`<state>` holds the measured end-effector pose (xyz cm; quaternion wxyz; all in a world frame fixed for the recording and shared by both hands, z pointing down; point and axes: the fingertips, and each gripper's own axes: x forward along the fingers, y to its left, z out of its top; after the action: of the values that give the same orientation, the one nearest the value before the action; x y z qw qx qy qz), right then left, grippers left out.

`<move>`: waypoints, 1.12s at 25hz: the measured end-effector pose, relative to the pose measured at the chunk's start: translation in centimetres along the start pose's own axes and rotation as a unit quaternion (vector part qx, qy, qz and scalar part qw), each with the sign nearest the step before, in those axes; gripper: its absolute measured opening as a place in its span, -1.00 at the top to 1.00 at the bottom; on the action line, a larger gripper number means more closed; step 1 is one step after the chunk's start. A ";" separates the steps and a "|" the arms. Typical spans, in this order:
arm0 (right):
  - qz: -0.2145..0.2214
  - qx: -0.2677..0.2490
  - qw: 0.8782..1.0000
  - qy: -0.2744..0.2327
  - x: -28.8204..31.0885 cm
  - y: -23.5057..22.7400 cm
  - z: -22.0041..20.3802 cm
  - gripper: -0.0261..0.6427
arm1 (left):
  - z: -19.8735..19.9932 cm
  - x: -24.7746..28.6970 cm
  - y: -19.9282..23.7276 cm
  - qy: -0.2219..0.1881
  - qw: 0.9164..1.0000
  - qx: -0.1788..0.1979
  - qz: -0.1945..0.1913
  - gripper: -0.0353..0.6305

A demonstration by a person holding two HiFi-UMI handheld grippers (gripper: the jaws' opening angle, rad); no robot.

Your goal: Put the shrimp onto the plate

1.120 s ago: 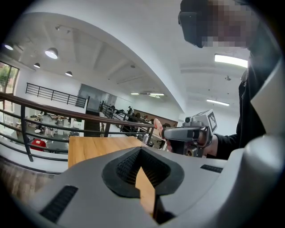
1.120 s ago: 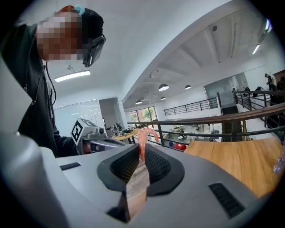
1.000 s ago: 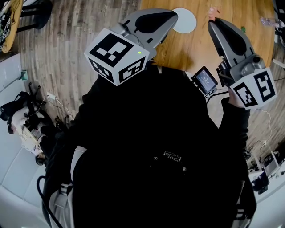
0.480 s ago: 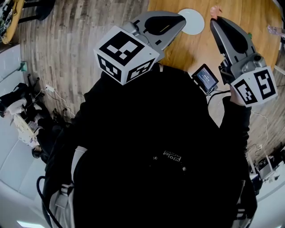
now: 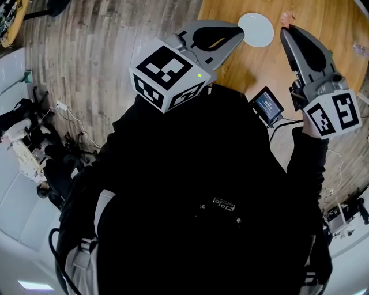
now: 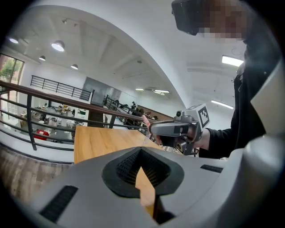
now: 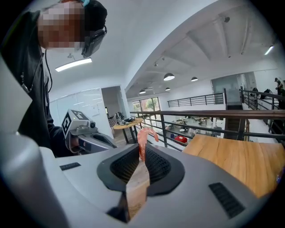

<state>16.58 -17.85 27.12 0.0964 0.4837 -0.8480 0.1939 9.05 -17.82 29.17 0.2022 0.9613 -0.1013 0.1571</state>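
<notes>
Right tool [image 7: 141,150] on shrimp [image 7: 143,135]; head-view-only plate [image 5: 256,29]

Head view looks down; gripper views share the table [image 6: 98,142].

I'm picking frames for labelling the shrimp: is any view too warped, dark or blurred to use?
Head view: fisheye bends the floor planks, black clothing swallows the centre, and the shrimp is a tiny speck at the top edge. Right gripper view: railings curve, corners go dark, yet the shrimp in the right tongs looks sharp. Left gripper view: same warp, bright ceiling lamps.
</notes>
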 end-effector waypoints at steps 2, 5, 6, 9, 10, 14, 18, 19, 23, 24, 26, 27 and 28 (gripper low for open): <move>0.002 -0.001 1.000 0.009 0.6 0.0 -0.4 0.76 | -0.3 -0.3 0.5 -0.002 1.000 -0.006 0.003 0.90; 0.003 0.001 1.000 0.017 1.3 -0.1 -1.0 0.76 | -0.7 -0.5 0.9 -0.001 1.000 -0.006 0.001 0.90; 0.003 0.002 1.000 0.020 1.4 -0.3 -1.2 0.76 | -0.8 -0.5 0.9 0.002 1.000 -0.004 -0.003 0.90; 0.007 0.002 1.000 0.031 1.7 -0.5 -1.7 0.76 | -1.3 -0.8 0.7 0.012 1.000 -0.001 -0.012 0.90; 0.009 0.001 0.999 0.035 1.8 -0.5 -1.9 0.76 | -1.4 -1.0 0.7 0.014 1.000 -0.001 -0.010 0.90; 0.011 -0.001 0.999 0.045 2.2 -1.2 -2.8 0.76 | -1.6 -1.1 1.0 0.012 1.000 -0.009 -0.003 0.90; 0.012 -0.002 0.998 0.055 2.7 -1.5 -3.5 0.76 | -1.7 -1.2 0.8 0.009 1.000 -0.011 -0.008 0.90; 0.014 -0.002 0.998 0.058 2.9 -1.5 -3.7 0.76 | -1.7 -1.2 0.8 0.007 1.000 -0.012 -0.009 0.90; 0.018 -0.006 0.997 0.071 3.4 -1.7 -4.2 0.76 | -1.7 -1.2 1.2 0.007 1.000 -0.016 -0.011 0.90; 0.018 -0.005 0.997 0.073 3.4 -1.9 -4.3 0.76 | -1.6 -1.1 1.2 0.008 1.000 -0.017 -0.012 0.90; 0.018 -0.003 0.997 0.077 3.3 -2.2 -4.7 0.76 | -1.6 -1.0 1.3 0.006 1.000 -0.018 -0.011 0.90; 0.018 -0.002 0.997 0.079 3.3 -2.4 -5.0 0.76 | -1.7 -1.0 1.4 0.006 1.000 -0.019 -0.010 0.90; 0.017 -0.001 0.996 0.082 3.4 -2.5 -5.4 0.76 | -1.9 -1.0 1.6 0.006 1.000 -0.020 -0.008 0.90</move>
<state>16.85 -19.33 33.77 0.1630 0.4515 -0.8456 0.2335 7.24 -18.30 31.02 0.2238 0.9568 -0.0952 0.1592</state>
